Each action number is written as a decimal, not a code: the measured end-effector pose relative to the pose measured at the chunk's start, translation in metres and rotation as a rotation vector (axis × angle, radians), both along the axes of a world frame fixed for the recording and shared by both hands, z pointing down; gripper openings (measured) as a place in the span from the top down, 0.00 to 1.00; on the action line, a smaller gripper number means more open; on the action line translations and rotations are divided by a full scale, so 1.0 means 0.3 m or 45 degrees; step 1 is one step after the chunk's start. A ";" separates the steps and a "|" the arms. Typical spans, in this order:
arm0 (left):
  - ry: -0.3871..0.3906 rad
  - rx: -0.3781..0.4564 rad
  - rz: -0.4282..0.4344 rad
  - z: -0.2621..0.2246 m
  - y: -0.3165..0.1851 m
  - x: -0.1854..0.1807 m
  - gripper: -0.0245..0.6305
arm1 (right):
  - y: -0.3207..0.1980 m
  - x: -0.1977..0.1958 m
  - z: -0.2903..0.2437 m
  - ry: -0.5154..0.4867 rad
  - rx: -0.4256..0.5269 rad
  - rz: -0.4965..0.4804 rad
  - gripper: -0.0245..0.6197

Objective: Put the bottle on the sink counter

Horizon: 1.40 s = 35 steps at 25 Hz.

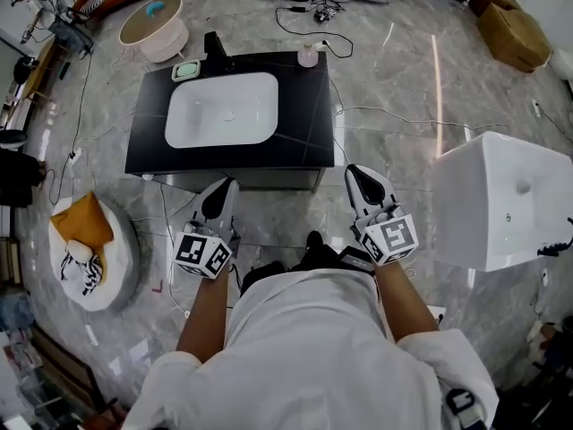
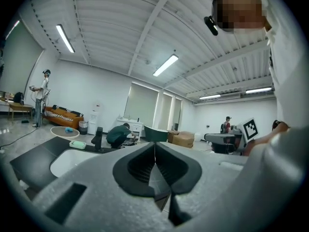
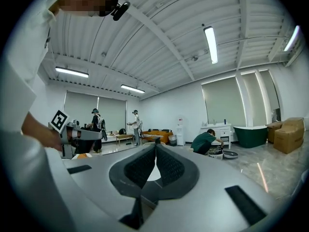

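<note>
The left tool (image 1: 224, 186) and right tool (image 1: 360, 172) stand just short of the table (image 1: 309, 128), with open floor in front of each. On top, the white basin (image 1: 222, 108) fills the left and middle; a bare black strip runs down its right side and along the front. The back edge is crowded with a black faucet (image 1: 214, 48), a green soap dish (image 1: 186, 70) and the bottle (image 1: 308, 56). On the floor, a white block (image 1: 501, 200) bars the right, a round cushion (image 1: 94, 253) the left, and cables (image 1: 403, 117) trail around
</note>
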<state>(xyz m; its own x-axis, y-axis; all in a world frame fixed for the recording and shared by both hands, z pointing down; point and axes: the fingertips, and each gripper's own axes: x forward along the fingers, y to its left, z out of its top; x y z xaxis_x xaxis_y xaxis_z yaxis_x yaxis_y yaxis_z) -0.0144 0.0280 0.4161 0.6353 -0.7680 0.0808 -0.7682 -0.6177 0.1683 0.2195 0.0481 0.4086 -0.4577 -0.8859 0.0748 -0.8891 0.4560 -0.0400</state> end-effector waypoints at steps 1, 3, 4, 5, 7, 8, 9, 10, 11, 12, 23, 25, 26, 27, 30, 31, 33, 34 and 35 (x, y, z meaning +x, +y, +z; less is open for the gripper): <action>0.005 0.003 0.020 -0.001 0.030 -0.013 0.94 | 0.032 -0.029 -0.001 0.011 0.001 -0.004 0.93; 0.013 -0.002 0.053 0.006 0.097 -0.048 0.94 | 0.095 -0.089 -0.003 0.027 0.002 -0.010 0.93; 0.015 -0.008 0.065 0.014 0.131 -0.072 0.94 | 0.126 -0.121 -0.004 0.033 0.002 -0.014 0.93; 0.018 -0.019 0.073 0.025 0.164 -0.099 0.94 | 0.156 -0.153 -0.004 0.036 0.002 -0.018 0.93; 0.027 -0.046 0.081 0.049 0.227 -0.158 0.94 | 0.209 -0.215 -0.002 0.034 -0.003 -0.023 0.93; 0.030 -0.057 0.084 0.060 0.257 -0.185 0.94 | 0.232 -0.242 0.000 0.030 -0.007 -0.022 0.93; 0.031 -0.065 0.088 0.071 0.284 -0.209 0.94 | 0.254 -0.265 0.004 0.026 -0.011 -0.021 0.93; 0.033 -0.073 0.093 0.082 0.309 -0.230 0.94 | 0.276 -0.285 0.012 0.021 -0.015 -0.020 0.93; 0.041 -0.081 0.097 0.094 0.333 -0.248 0.94 | 0.299 -0.304 0.022 0.015 -0.020 -0.020 0.93; 0.056 -0.090 0.101 0.104 0.356 -0.265 0.94 | 0.324 -0.324 0.036 0.009 -0.027 -0.022 0.93; 0.138 -0.044 0.167 0.041 0.435 -0.267 0.94 | 0.454 -0.410 0.048 0.024 -0.038 -0.078 0.94; 0.134 -0.045 0.200 0.030 0.435 -0.238 0.94 | 0.456 -0.402 0.026 0.025 -0.023 -0.076 0.94; 0.126 -0.046 0.221 0.029 0.439 -0.216 0.94 | 0.461 -0.389 0.022 0.021 -0.020 -0.066 0.94; 0.117 -0.048 0.241 0.033 0.441 -0.192 0.94 | 0.467 -0.373 0.021 0.016 -0.019 -0.055 0.94; 0.102 -0.067 0.293 0.037 0.444 -0.127 0.94 | 0.489 -0.333 0.032 0.013 -0.034 -0.044 0.94; 0.098 -0.061 0.318 0.026 0.453 -0.108 0.94 | 0.500 -0.324 0.040 0.017 -0.044 -0.041 0.94; 0.077 -0.030 0.379 0.000 0.475 -0.073 0.94 | 0.520 -0.305 0.053 0.019 -0.060 -0.023 0.94; 0.068 -0.021 0.402 -0.005 0.482 -0.062 0.94 | 0.526 -0.297 0.056 0.018 -0.066 -0.013 0.94; 0.064 -0.023 0.414 -0.003 0.484 -0.056 0.94 | 0.528 -0.293 0.058 0.016 -0.069 -0.007 0.94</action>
